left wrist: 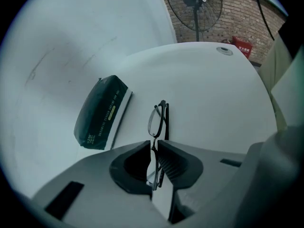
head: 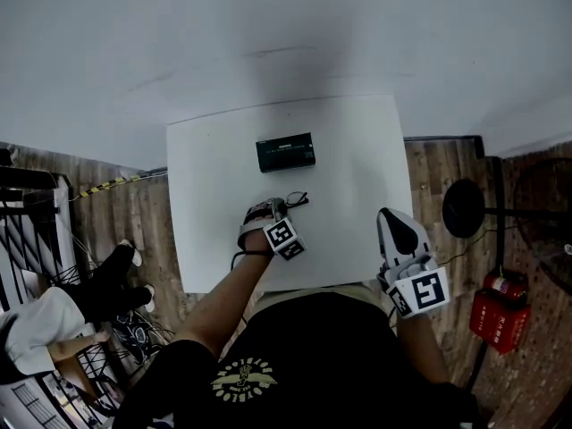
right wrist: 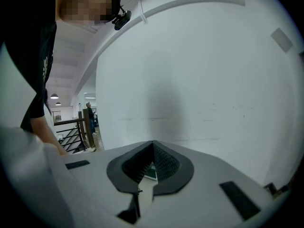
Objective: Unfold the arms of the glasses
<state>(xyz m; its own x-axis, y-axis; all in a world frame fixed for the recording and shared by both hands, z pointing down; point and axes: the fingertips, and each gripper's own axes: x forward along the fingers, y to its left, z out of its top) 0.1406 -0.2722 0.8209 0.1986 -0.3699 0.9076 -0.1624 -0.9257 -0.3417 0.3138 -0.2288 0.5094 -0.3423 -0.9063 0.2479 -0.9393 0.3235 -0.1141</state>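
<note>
Currently: folded glasses (left wrist: 159, 120) are pinched by left tool (left wrist: 153, 145); right tool (right wrist: 153, 144) is pressed together, empty; dark pack (left wrist: 102, 113) is placed near on surface (left wrist: 213, 94).

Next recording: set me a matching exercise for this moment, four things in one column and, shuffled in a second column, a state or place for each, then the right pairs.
Things
1. glasses
2. dark case
3. left tongs
4. right tongs

States or places
A. shut, nothing between them
B. lying free on the white table
C. shut on a thin frame
D. arms folded, pinched and standing on edge

Pairs: 1-D; 2-B; 3-C; 4-A
</note>
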